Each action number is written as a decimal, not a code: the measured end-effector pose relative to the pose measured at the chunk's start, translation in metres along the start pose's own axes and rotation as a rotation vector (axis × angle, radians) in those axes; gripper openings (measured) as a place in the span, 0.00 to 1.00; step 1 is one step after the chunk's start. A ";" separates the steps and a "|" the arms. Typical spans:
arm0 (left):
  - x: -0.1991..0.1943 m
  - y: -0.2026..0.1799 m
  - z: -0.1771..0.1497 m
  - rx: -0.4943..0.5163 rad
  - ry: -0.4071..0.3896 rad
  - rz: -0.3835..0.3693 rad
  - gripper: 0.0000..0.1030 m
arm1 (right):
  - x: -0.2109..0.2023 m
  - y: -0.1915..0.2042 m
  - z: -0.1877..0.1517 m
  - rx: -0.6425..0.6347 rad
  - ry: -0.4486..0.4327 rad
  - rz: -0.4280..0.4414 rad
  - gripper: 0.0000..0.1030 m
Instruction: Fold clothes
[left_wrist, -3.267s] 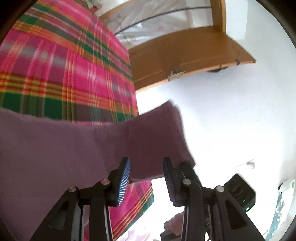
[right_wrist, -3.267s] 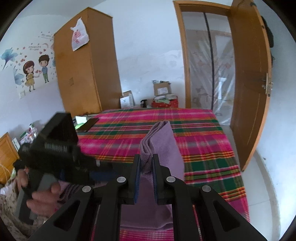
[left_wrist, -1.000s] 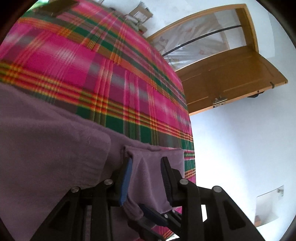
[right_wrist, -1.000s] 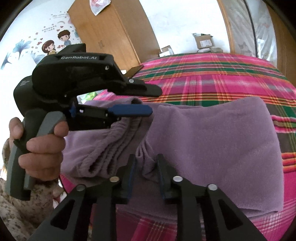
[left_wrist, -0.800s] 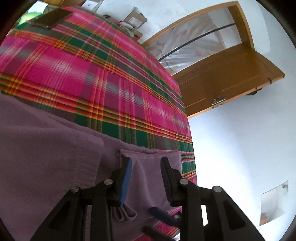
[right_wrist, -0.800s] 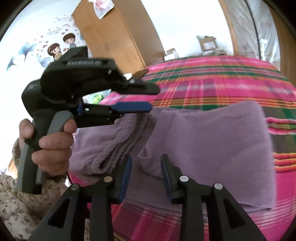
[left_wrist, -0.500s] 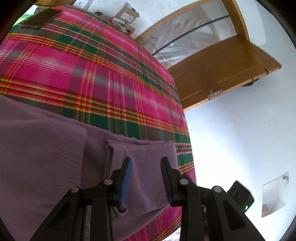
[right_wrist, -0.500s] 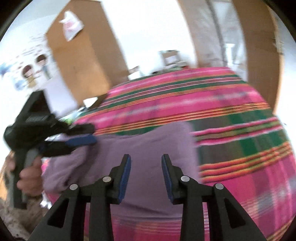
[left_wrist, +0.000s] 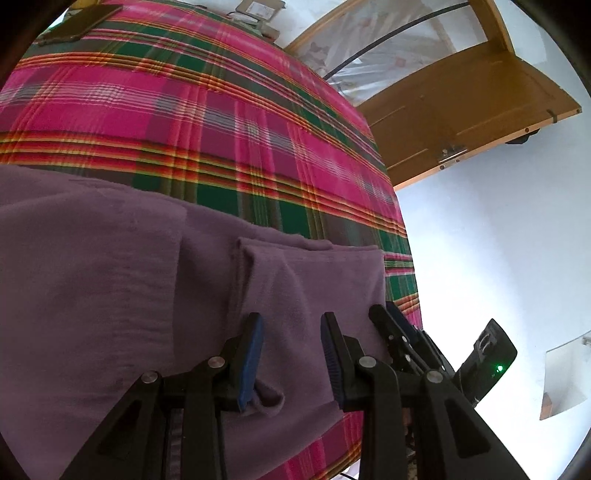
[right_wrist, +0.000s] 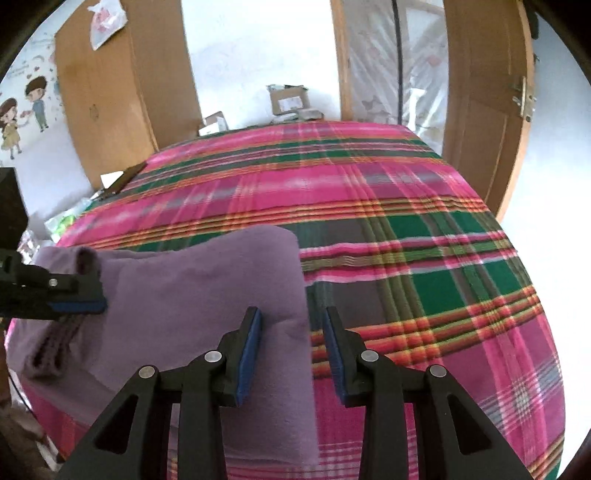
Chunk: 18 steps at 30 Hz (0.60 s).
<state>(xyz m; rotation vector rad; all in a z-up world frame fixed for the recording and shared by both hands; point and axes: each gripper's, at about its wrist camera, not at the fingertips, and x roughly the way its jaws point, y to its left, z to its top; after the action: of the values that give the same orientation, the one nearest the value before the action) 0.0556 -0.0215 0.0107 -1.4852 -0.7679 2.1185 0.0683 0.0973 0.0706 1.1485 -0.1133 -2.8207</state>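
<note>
Now | purple garment (right_wrist: 192, 295) flat on bed (right_wrist: 406, 229) | both jaws parted, gripping nothing

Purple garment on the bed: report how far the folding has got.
Done: the purple garment lies doubled in layers on the plaid bedspread. In hand: nothing gripped; the left gripper and right gripper both hover with jaws open over its edge. Left: probably another fold to make it compact.

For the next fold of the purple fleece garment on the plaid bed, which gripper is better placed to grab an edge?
Probably the right gripper: its open jaws straddle the purple fleece garment's side edge on the plaid bedspread. The left gripper hovers open above the garment's middle layers, no free edge between its pads.
</note>
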 end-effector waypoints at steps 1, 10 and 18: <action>-0.001 0.002 -0.001 -0.001 0.001 0.001 0.31 | 0.000 -0.002 0.000 0.005 0.000 0.001 0.35; -0.011 0.005 -0.009 -0.014 0.005 0.027 0.31 | -0.004 -0.010 -0.003 0.027 0.001 -0.006 0.35; -0.030 0.000 -0.014 -0.001 -0.021 0.074 0.31 | -0.024 0.001 -0.005 0.003 -0.035 -0.059 0.36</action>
<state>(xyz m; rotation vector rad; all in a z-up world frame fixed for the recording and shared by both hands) 0.0787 -0.0377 0.0273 -1.5160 -0.7323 2.1910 0.0891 0.0986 0.0844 1.1219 -0.0873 -2.8931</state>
